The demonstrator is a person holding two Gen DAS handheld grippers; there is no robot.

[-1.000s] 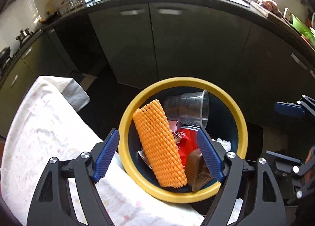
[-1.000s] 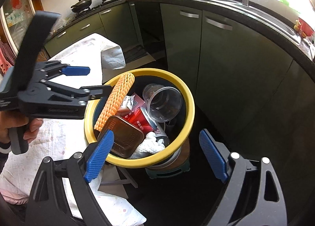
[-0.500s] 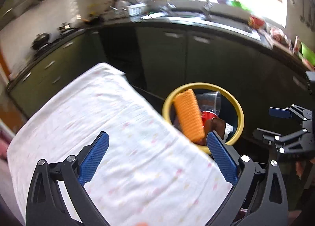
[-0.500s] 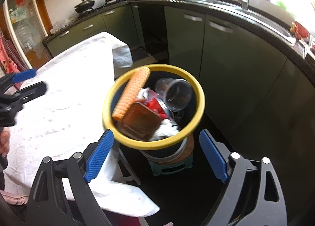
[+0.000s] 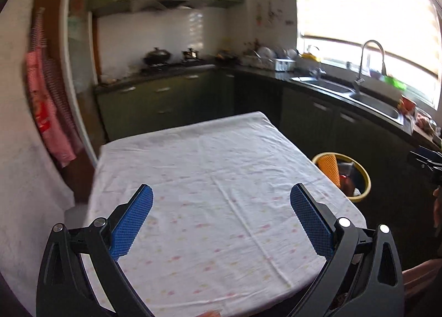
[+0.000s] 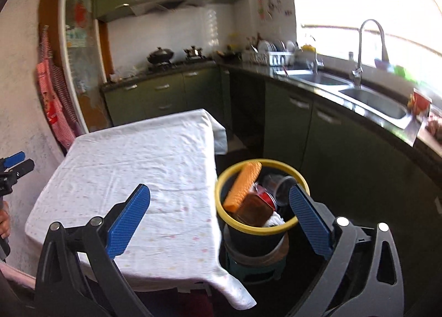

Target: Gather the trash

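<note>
Bin [image 6: 262, 230] now beside table [image 5: 221, 206], right view only.

The tablecloth [image 5: 221, 192] is white with faint pink and yellow specks. The bin [image 6: 299, 179] is dark with a yellow rim, holding an orange foam net [image 6: 243, 185]. Cabinets [image 6: 154, 96] are green.

Matt cloth tablecloth [image 5: 221, 179], shiny metal sink [image 6: 373, 101]
</note>
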